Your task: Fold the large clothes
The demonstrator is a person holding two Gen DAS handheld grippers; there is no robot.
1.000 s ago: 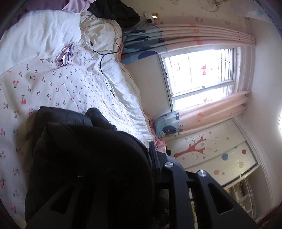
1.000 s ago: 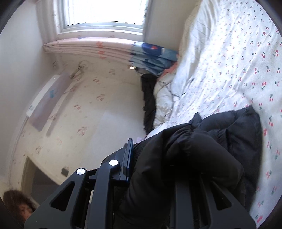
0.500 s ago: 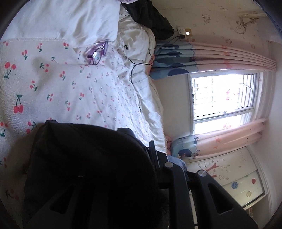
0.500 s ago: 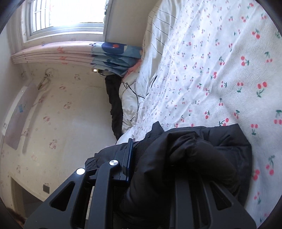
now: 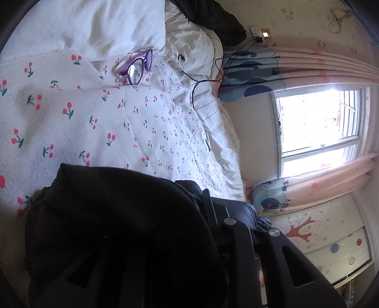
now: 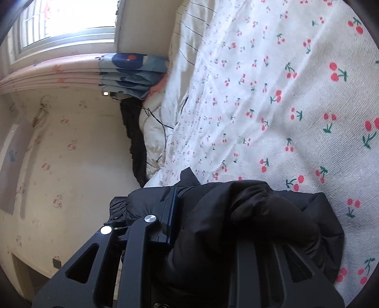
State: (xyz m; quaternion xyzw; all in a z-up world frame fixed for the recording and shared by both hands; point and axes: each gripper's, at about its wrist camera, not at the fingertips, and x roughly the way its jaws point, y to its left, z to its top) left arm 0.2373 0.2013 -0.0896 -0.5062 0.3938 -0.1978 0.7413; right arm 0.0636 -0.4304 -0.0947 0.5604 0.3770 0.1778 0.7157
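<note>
A bulky black padded jacket [image 5: 113,213] fills the lower half of the left wrist view and lies bunched between the fingers of my left gripper [image 5: 165,237], which is shut on it close above the cherry-print bedsheet [image 5: 83,123]. In the right wrist view the same black jacket [image 6: 248,220] is bunched between the fingers of my right gripper [image 6: 208,237], which is shut on it over the bedsheet [image 6: 296,94]. The jacket covers one finger of each gripper.
Purple glasses [image 5: 136,67] lie on the sheet near a white pillow [image 5: 90,26]. A black cable [image 5: 199,94] runs across the bed to a wall socket [image 5: 259,35]. Dark clothes [image 5: 213,21] lie by the headboard. Window and curtains [image 5: 319,118] stand beyond the bed.
Both grippers have come down closer to the bed with the jacket still held. The sheet looks larger and nearer in both views, and the jacket's lower edge now rests near the sheet.
</note>
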